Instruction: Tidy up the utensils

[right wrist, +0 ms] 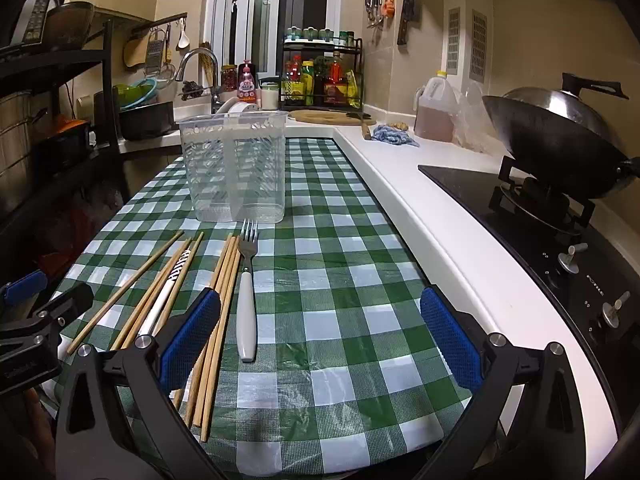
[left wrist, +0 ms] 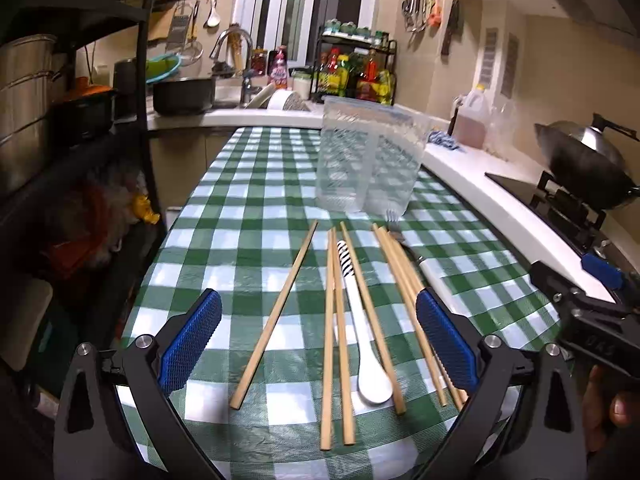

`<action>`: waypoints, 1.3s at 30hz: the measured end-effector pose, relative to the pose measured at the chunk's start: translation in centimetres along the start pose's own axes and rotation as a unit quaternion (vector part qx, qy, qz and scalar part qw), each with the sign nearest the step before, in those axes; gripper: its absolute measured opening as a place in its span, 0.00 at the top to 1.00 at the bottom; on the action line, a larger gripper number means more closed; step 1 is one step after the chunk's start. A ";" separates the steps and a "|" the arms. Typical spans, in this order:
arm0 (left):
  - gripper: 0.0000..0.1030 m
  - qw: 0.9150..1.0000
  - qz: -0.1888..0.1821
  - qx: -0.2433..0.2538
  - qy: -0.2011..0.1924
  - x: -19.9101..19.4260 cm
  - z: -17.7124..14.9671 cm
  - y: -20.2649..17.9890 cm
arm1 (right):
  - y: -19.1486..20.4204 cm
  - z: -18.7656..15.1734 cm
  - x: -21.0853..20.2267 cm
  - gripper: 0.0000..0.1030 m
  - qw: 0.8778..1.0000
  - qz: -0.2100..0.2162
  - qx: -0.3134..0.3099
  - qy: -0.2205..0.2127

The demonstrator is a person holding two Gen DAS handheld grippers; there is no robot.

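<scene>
Several wooden chopsticks (left wrist: 280, 312) lie lengthwise on the green-checked tablecloth (left wrist: 248, 208), with a white spoon (left wrist: 366, 340) with a striped handle among them. A white-handled fork (right wrist: 246, 300) lies to their right. A clear plastic utensil holder (left wrist: 360, 160) with two compartments stands upright behind them; it also shows in the right wrist view (right wrist: 236, 168). My left gripper (left wrist: 320, 344) is open above the chopsticks and spoon. My right gripper (right wrist: 320, 340) is open over the cloth, with the fork and chopsticks (right wrist: 224, 280) by its left finger.
A white counter (right wrist: 420, 208) runs along the table's right side, with a stove and a wok (right wrist: 560, 132). A black shelf rack (left wrist: 80, 120) stands on the left. A sink, a spice rack (right wrist: 320, 76) and an oil jug (right wrist: 436, 108) are at the back.
</scene>
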State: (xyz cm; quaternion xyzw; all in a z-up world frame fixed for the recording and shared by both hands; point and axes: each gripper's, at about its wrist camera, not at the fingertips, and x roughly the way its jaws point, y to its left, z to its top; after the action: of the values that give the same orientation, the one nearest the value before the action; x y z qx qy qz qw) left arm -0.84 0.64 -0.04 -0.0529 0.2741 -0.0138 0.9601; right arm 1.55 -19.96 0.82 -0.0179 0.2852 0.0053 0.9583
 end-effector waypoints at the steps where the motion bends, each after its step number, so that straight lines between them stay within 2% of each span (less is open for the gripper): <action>1: 0.09 1.000 0.005 0.005 -0.003 -0.1 0.0 -0.2 | -0.1 0.0 0.1 0.05 1.000 0.000 0.002 0.003; 15: 0.18 1.000 0.000 -0.005 0.011 -0.1 -0.2 0.6 | 0.6 -0.8 0.4 0.05 1.000 0.008 0.000 0.026; 26: 0.18 1.000 -0.017 0.010 0.008 -0.4 -0.3 0.1 | 0.9 -0.7 0.2 0.05 1.000 0.005 -0.008 0.019; 39: 0.19 1.000 -0.016 0.010 0.010 -0.3 -0.5 0.1 | 1.1 -0.7 0.3 0.05 1.000 0.006 -0.010 0.018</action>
State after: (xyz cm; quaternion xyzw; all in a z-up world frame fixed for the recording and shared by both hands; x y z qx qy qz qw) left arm -1.37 0.74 -0.33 -0.0477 0.2825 -0.0321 0.9575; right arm 1.36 -18.88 0.06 -0.0264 0.3022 0.0133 0.9528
